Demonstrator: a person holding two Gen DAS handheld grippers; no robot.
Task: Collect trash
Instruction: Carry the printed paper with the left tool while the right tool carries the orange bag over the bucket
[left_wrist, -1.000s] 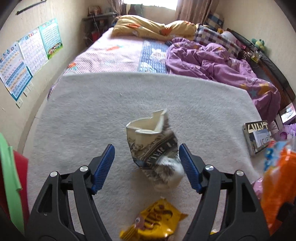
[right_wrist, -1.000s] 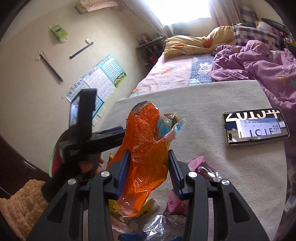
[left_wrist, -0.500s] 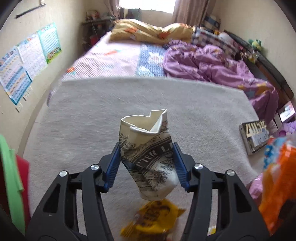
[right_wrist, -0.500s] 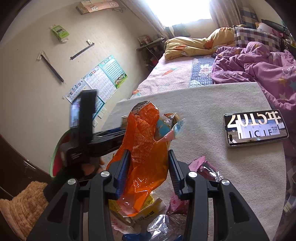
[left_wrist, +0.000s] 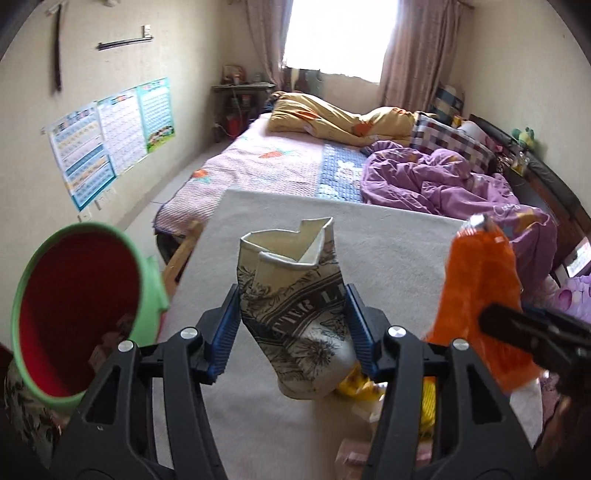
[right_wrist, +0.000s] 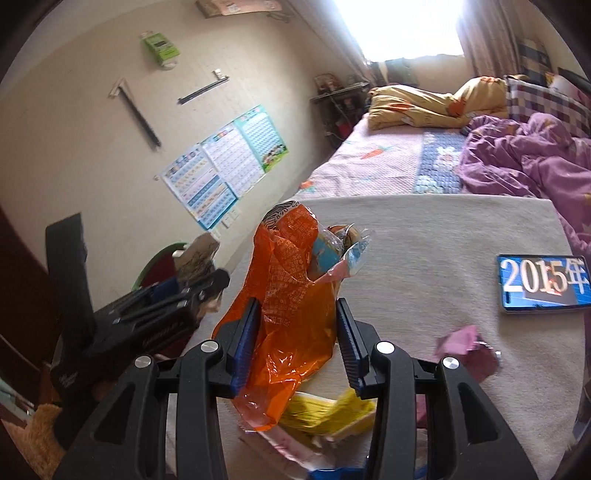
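Note:
A crumpled paper cup (left_wrist: 295, 314) with dark print sits between the blue pads of my left gripper (left_wrist: 293, 328), which is shut on it and holds it above the beige blanket (left_wrist: 388, 251). To its left stands a green bin (left_wrist: 26, 291) with a red inside. My right gripper (right_wrist: 295, 343) is shut on an orange plastic wrapper (right_wrist: 291, 306) stuffed with other wrappers. That orange wrapper (left_wrist: 480, 295) also shows at the right of the left wrist view. The left gripper (right_wrist: 192, 291) with the cup appears at the left of the right wrist view.
Yellow wrappers (right_wrist: 325, 410) and a pink wrapper (right_wrist: 469, 350) lie on the blanket under and right of the right gripper. A phone (right_wrist: 543, 284) with a lit screen lies at the right. Behind are a bed with a purple quilt (left_wrist: 443, 181) and wall posters (left_wrist: 110, 133).
My left gripper closed on the paper cup, lifted it off the blanket and swung left toward the green bin. The right gripper rose a little with the orange wrapper.

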